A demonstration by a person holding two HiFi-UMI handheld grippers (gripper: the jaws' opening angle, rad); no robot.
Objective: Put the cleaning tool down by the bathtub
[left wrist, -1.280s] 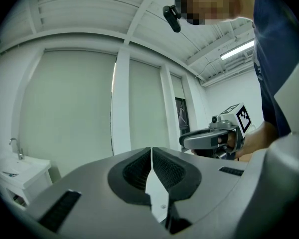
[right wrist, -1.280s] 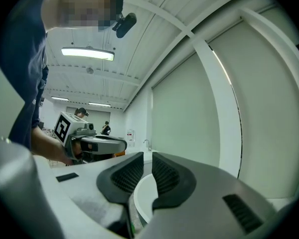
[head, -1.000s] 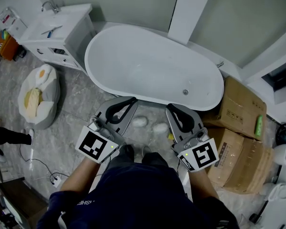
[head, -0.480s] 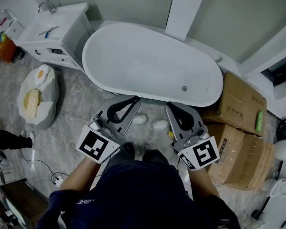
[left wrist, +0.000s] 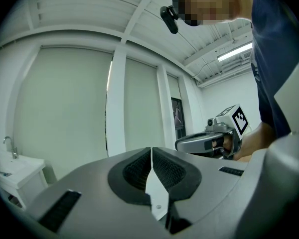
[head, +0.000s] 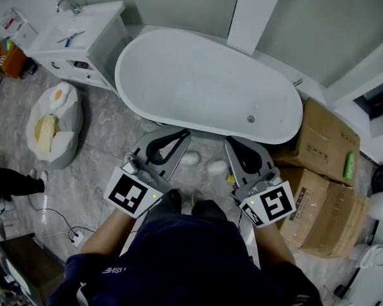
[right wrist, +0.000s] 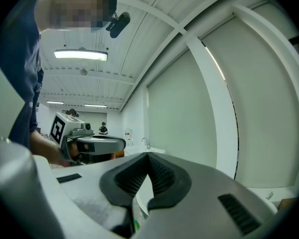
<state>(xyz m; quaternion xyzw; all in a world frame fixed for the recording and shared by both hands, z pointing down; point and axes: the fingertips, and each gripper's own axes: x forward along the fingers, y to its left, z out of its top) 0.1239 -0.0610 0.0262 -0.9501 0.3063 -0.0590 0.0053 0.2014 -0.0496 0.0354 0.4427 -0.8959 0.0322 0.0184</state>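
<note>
The left hand-held gripper (head: 180,134) and right hand-held gripper (head: 232,143) are both closed on nothing, while a small yellow-green item, probably the cleaning tool (head: 230,179), lies on the floor (head: 108,132) beside the bathtub (head: 198,127), seemingly light and best pinched across its middle.

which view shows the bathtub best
The head view: the whole bathtub lies open from above, drain included. Both gripper views give only a white sliver low down, likely its rim.
</note>
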